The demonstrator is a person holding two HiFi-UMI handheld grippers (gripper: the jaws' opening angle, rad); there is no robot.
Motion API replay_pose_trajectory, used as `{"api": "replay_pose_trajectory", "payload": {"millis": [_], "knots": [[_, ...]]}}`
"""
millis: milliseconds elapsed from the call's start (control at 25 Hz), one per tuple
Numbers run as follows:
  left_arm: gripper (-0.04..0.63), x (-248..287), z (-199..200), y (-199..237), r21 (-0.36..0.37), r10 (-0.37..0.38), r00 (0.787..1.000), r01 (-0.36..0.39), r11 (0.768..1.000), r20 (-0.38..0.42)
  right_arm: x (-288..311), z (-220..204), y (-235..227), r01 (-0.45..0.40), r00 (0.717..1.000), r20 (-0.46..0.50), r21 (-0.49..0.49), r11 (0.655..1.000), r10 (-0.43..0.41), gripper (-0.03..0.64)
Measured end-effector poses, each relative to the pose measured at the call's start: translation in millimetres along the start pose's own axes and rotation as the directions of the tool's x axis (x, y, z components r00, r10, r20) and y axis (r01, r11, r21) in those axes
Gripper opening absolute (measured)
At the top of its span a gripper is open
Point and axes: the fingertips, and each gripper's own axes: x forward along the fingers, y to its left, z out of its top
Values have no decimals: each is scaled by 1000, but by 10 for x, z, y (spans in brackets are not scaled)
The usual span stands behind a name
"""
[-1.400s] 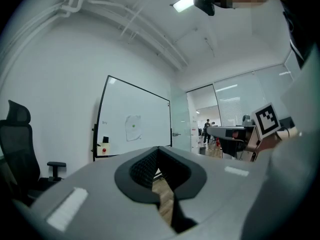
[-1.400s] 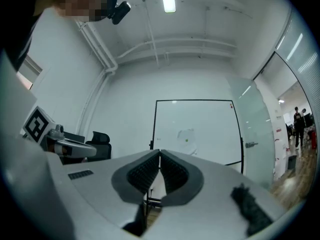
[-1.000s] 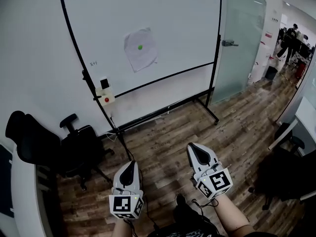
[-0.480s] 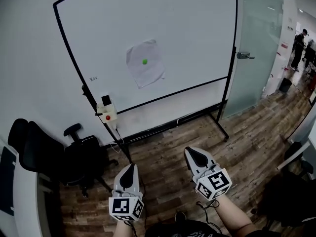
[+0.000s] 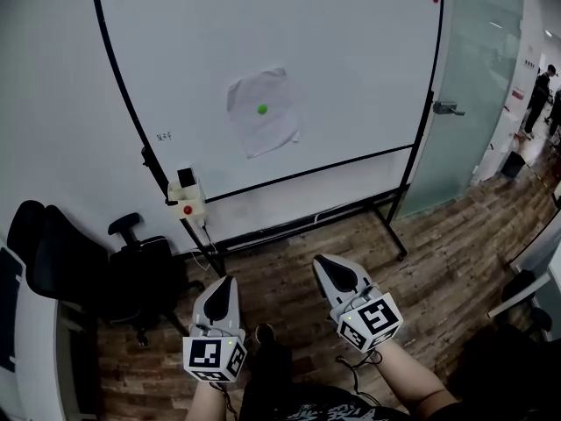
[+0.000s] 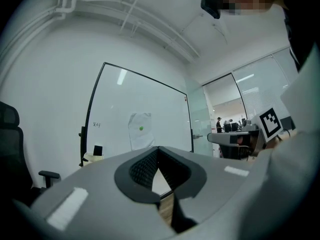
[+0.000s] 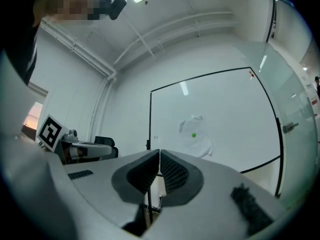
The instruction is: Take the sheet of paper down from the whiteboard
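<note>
Facing the crumpled white sheet of paper [image 5: 261, 112], pinned by a round green magnet [image 5: 262, 109] on the black-framed whiteboard [image 5: 351, 68] well ahead, I hold my left gripper [image 5: 224, 281] and right gripper [image 5: 321, 263] closed and empty. I should open one on arrival and pinch a lower corner.

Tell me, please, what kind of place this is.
Most likely an office: a standing whiteboard with a sheet of paper on it, a black office chair beside it, and a frosted glass door.

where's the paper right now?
Head view, upper centre: the paper hangs mid-whiteboard, held by a green magnet, up and right of the box on the board's left post.
</note>
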Motion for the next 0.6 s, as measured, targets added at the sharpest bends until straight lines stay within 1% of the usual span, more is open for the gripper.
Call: {"api": "replay_pose_trajectory", "payload": {"millis": [120, 320, 600], "knots": [[9, 181, -7, 64, -9, -8, 1000, 8, 1000, 13, 146, -18, -73, -3, 1000, 4, -12, 1000, 3, 17], [9, 623, 23, 262, 9, -30, 999, 30, 1000, 36, 470, -53, -377, 39, 999, 21, -24, 999, -38, 17], [9, 1497, 54, 773, 26, -63, 996, 62, 998, 61, 1236, -148, -872, 105, 994, 13, -33, 994, -105, 17]]}}
